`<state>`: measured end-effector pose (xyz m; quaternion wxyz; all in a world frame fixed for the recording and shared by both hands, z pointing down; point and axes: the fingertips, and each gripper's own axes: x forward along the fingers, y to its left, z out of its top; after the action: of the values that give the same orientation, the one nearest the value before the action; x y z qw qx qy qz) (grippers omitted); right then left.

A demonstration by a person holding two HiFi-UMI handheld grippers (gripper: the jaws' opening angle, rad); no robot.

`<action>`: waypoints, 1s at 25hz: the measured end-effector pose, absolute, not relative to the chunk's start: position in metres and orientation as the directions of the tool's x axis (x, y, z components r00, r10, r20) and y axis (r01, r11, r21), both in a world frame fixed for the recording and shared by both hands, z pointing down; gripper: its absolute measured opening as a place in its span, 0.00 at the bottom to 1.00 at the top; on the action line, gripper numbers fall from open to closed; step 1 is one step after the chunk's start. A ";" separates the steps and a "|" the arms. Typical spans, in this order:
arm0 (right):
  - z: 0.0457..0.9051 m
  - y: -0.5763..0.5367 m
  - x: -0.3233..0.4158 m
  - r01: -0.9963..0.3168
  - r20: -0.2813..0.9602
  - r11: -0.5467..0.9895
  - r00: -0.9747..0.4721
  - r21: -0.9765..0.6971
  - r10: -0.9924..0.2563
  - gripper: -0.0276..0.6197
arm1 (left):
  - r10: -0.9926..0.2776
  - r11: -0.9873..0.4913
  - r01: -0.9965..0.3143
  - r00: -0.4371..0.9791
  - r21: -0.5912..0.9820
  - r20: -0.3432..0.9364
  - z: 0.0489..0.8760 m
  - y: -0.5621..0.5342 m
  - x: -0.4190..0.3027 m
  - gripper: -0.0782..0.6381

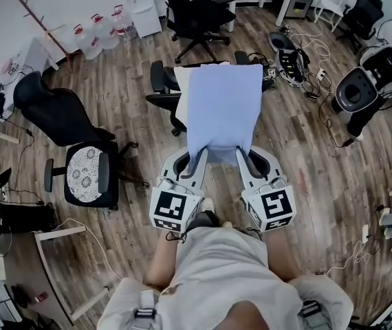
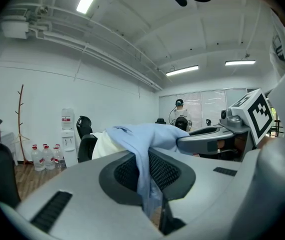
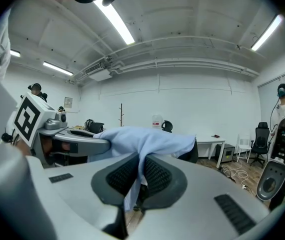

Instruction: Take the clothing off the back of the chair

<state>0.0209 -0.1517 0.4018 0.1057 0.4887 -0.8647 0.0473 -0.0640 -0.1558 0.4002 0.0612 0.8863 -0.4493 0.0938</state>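
gripping the cloth by its near edge, one corner each, in left gripper and right gripper, jaws nearly closed on fabric; spread ahead of both over the chair back (probably light, soft, limp). best held by those corners, lifted evenly.

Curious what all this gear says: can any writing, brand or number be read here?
No text here is legible.
Water bottles: red labels, too small to read.
Wall notice: too blurred.
Marker cubes: black-and-white square patterns, not words.
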 end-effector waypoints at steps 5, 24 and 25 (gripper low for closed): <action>0.399 -0.150 0.022 -0.849 0.222 0.528 -0.511 0.024 -0.831 0.10 | -0.794 -0.578 -0.816 0.568 0.018 0.215 0.399 -0.153 -0.064 0.17; 0.390 -0.139 0.030 -0.840 0.185 0.542 -0.528 0.033 -0.829 0.10 | -0.810 -0.565 -0.825 0.555 0.002 0.190 0.390 -0.140 -0.056 0.17; 0.389 -0.139 0.030 -0.839 0.183 0.543 -0.529 0.034 -0.829 0.10 | -0.810 -0.564 -0.826 0.554 0.003 0.190 0.389 -0.139 -0.056 0.17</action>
<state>0.0302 -0.1385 0.3892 0.0887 0.4771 -0.8738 0.0293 -0.0557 -0.1390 0.3895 0.0457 0.8804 -0.4646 0.0836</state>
